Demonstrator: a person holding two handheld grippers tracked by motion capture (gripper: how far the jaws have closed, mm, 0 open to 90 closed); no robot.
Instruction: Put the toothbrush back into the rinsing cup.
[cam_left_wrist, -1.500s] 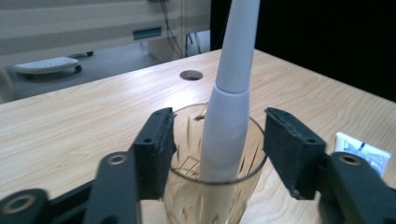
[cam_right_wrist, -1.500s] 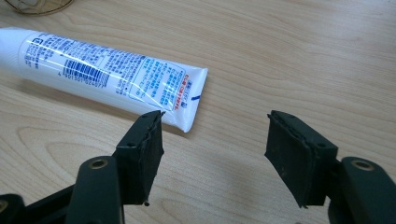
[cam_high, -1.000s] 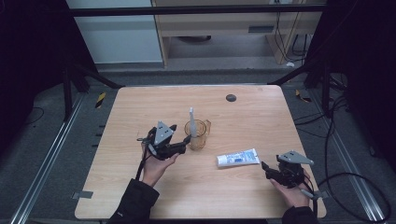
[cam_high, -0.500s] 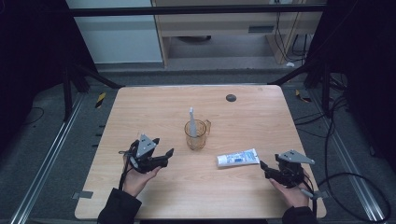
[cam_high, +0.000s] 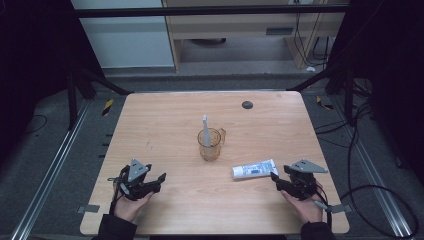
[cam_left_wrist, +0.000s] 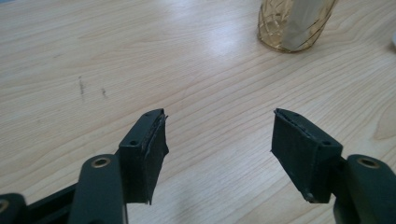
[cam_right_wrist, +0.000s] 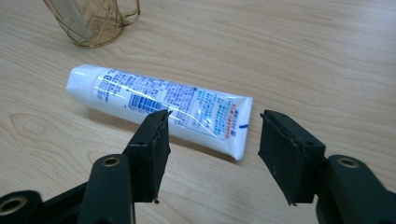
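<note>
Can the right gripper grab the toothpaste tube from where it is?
Probably yes. The right gripper is open, aimed at the toothpaste tube's flat end, with bare table between them.

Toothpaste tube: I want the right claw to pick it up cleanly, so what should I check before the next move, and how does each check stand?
1. Right claw open: ok, its jaws have just been closing a little but stand apart with nothing between them.
2. Right claw lined up with the toothpaste tube: ok, the crimped end lies just ahead of the jaws.
3. Tube free of other things: ok, it lies flat on the table, apart from the glass mug.
4. Left claw out of the way: ok, open and empty at the table's near left.
5. Toothbrush secure: ok, standing in the mug.
6. Cap tight: cannot tell.
</note>
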